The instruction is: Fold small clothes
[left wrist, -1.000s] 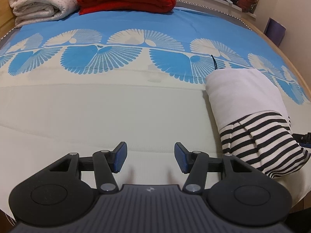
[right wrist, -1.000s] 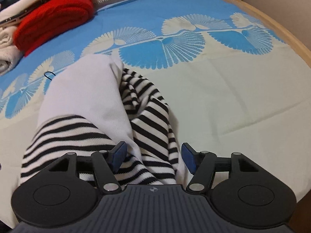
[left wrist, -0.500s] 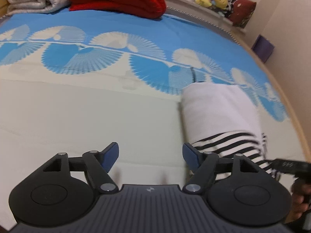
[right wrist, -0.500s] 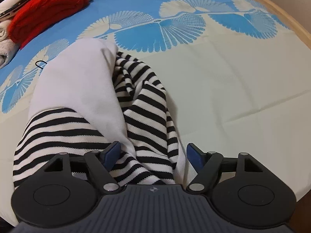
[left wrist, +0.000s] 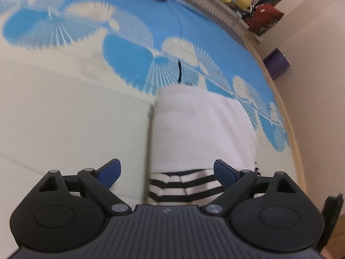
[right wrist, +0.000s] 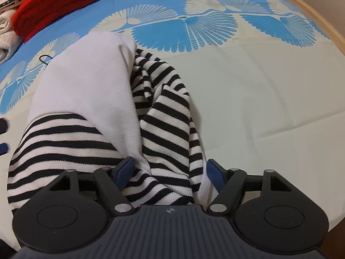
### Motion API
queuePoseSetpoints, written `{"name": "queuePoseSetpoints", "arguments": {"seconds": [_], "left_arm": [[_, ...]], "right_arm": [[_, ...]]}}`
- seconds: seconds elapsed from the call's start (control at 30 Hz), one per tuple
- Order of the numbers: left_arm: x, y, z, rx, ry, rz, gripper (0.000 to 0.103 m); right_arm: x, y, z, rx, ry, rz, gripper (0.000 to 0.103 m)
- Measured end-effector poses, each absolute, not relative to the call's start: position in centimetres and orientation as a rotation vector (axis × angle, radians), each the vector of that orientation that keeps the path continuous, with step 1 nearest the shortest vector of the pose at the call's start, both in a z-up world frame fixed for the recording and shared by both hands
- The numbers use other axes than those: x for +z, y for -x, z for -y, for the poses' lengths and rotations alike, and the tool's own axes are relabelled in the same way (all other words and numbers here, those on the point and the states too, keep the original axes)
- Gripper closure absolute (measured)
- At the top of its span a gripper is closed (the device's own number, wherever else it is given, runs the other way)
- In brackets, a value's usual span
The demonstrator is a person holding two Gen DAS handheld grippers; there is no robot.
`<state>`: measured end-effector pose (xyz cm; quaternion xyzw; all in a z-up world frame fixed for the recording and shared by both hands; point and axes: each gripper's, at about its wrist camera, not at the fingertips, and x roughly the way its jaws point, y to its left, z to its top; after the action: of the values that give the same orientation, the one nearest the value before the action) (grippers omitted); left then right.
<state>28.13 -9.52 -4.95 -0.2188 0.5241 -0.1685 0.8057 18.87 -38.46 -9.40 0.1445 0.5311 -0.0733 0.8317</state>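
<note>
Small white top with black-and-white striped sleeves (right wrist: 86,99), lying partly folded on the cream and blue bed sheet with fan shapes (right wrist: 258,86). One striped sleeve bunched up along the right side of the white part.

Left gripper (left wrist: 167,170) wide apart, holding nothing, low over the striped bottom edge of the top (left wrist: 200,129). Blurry here.

Right gripper (right wrist: 169,170) spread apart too, one blue finger (right wrist: 125,168) on each side of the bunched sleeve, not pinching it.

Rolled red knitted blanket (right wrist: 56,6) far back on the bed.
</note>
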Motion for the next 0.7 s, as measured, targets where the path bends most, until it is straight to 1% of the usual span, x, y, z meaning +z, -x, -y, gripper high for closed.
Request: {"name": "queuePoseSetpoints", "arguments": {"seconds": [0.03,0.07,0.1,0.13,0.17,0.23,0.27,0.33,0.37,0.4,0.43,0.5,0.6,0.7], "left_arm": [[-5.8,-28.5,9.9,-0.37,0.488,-1.155,0.008],[-6.5,-28.9,10.3,-0.373,0.498,-1.184,0.008],[-7.1,-29.1,10.7,-0.373,0.508,-1.208,0.008],[-7.7,-29.4,10.9,-0.377,0.525,-1.22,0.008],[-8.1,-29.5,11.1,-0.381,0.545,-1.231,0.008],[-8.9,-29.8,11.2,-0.38,0.585,-1.249,0.008],[-9.2,-30.0,11.1,-0.378,0.602,-1.256,0.009],[-9.4,-30.2,11.0,-0.395,0.632,-1.259,0.021],[-9.2,-30.2,11.0,-0.405,0.639,-1.26,0.025],[-9.0,-30.2,11.0,-0.419,0.631,-1.255,0.035],[-8.7,-30.1,11.2,-0.433,0.617,-1.25,0.04],[-8.2,-29.9,11.0,-0.448,0.586,-1.233,0.053],[-7.0,-29.6,9.9,-0.439,0.569,-1.195,0.059],[-5.6,-29.1,8.0,-0.396,0.551,-1.168,0.06]], "right_arm": [[-9.4,-18.9,38.3,-0.147,-0.306,-1.127,0.04],[-9.4,-19.0,38.2,-0.139,-0.301,-1.126,0.043],[-9.4,-19.1,38.0,-0.131,-0.295,-1.126,0.048],[-9.4,-19.2,37.9,-0.123,-0.294,-1.127,0.054],[-9.5,-19.2,37.8,-0.118,-0.297,-1.13,0.057],[-9.6,-19.3,37.9,-0.11,-0.324,-1.137,0.068],[-9.6,-19.3,38.0,-0.106,-0.351,-1.14,0.07],[-9.6,-19.4,38.1,-0.102,-0.384,-1.144,0.076],[-9.6,-19.5,38.1,-0.102,-0.395,-1.145,0.078],[-9.6,-19.5,38.2,-0.105,-0.406,-1.147,0.081],[-9.5,-19.5,38.2,-0.108,-0.412,-1.147,0.084],[-9.3,-19.4,37.9,-0.106,-0.42,-1.143,0.087],[-8.9,-19.3,37.3,-0.082,-0.43,-1.141,0.089],[-8.4,-19.2,35.7,-0.028,-0.449,-1.141,0.09]]}}
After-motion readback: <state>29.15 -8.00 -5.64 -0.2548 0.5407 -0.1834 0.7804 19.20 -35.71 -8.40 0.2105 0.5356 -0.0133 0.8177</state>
